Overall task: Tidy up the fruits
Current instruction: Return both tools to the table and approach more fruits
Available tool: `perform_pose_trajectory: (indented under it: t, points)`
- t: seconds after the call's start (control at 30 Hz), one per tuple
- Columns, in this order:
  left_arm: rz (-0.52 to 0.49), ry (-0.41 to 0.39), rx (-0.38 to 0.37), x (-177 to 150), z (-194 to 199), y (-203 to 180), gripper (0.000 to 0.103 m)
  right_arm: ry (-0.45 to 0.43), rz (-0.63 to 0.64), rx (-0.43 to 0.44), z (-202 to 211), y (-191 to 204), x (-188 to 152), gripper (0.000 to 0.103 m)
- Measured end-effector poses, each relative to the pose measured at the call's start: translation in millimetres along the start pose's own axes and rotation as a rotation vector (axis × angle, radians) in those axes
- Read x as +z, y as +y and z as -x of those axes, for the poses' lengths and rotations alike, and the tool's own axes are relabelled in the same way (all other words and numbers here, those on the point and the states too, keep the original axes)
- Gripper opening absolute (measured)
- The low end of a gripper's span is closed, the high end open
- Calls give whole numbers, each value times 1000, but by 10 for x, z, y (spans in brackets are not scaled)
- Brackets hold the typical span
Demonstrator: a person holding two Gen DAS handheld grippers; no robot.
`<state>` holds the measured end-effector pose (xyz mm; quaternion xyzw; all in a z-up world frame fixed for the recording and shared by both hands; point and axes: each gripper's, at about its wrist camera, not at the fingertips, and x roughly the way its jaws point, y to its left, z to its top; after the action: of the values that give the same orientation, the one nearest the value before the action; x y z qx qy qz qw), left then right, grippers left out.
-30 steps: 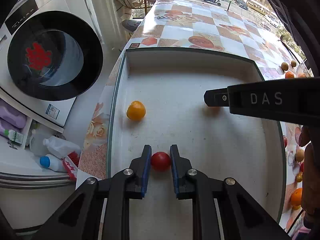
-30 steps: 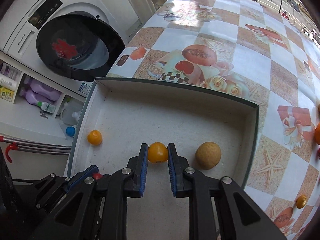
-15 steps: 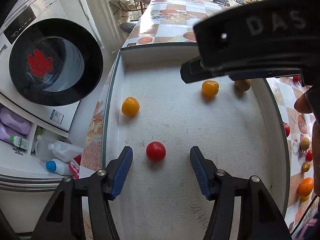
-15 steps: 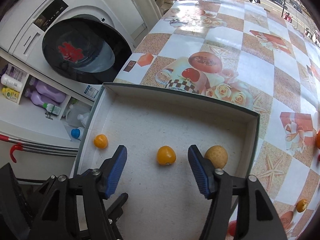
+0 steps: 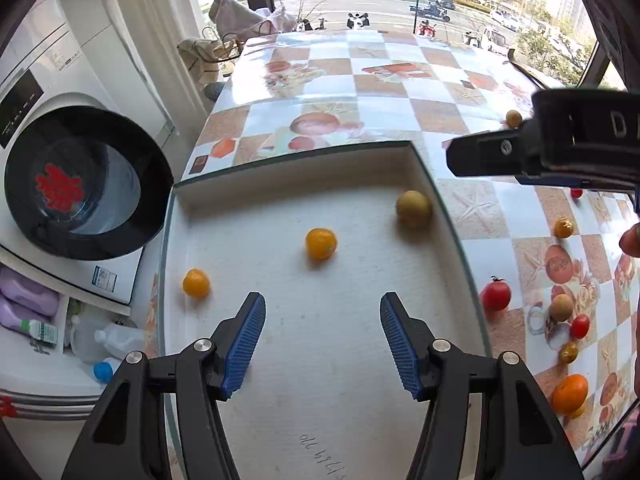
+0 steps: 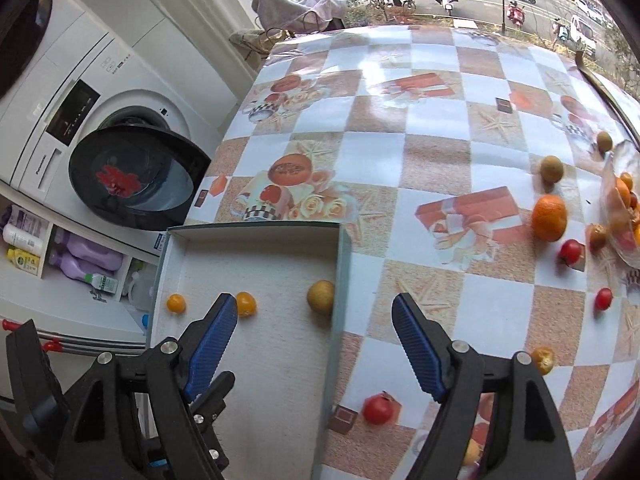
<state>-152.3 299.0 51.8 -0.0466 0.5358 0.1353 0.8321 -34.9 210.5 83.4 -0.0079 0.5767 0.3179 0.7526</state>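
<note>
A white tray (image 5: 424, 176) with a green rim holds two small orange fruits (image 5: 196, 283) (image 5: 321, 243) and a tan fruit (image 5: 414, 209) by its right wall. My left gripper (image 5: 322, 308) hangs open above the tray floor, nothing between its blue pads. My right gripper (image 6: 316, 312) is over the tray's right rim (image 6: 340, 280), jaws opening and empty. The same orange fruits (image 6: 176, 303) (image 6: 246, 304) and tan fruit (image 6: 321, 297) lie in the tray ahead of it. The red tomato I held is out of view.
Loose fruit lies on the checked tablecloth right of the tray: a red tomato (image 6: 378, 409), a mandarin (image 6: 549, 218), more small tomatoes (image 6: 571, 251) and tan fruits (image 6: 552, 169). A glass bowl (image 6: 620, 208) with fruit stands at the far right. A washing machine (image 6: 132, 176) stands off the table's left edge.
Both grippers opened, letting go of the red tomato and the orange fruit, then rose and swung right. The red tomato dropped out of view; the right gripper now straddles the tray's right rim.
</note>
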Motion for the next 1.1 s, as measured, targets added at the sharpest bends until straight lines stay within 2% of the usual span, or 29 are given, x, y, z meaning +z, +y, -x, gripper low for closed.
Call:
perform_pose_trajectory:
  t: [0.4, 0.6, 0.73, 0.97, 1.03, 1.1]
  points:
    - [-125, -38, -111, 390, 130, -927, 61, -41, -224, -248, 446, -1465, -349, 82]
    - [-143, -9, -171, 466, 42, -1333, 61, -34, -243, -302, 428, -1904, -346, 81]
    - [-163, 16, -188, 466, -73, -1560, 61, -19, -232, -305, 329, -2049, -274, 61]
    - [-178, 51, -197, 521, -254, -1820, 61, -8, -139, -282, 196, -2014, -168, 44]
    - [-188, 54, -197, 538, -288, -1889, 61, -2, -105, -294, 181, -1990, -145, 32]
    - [-198, 59, -198, 556, -328, -1955, 61, 0, -89, -307, 182, -2006, -138, 25]
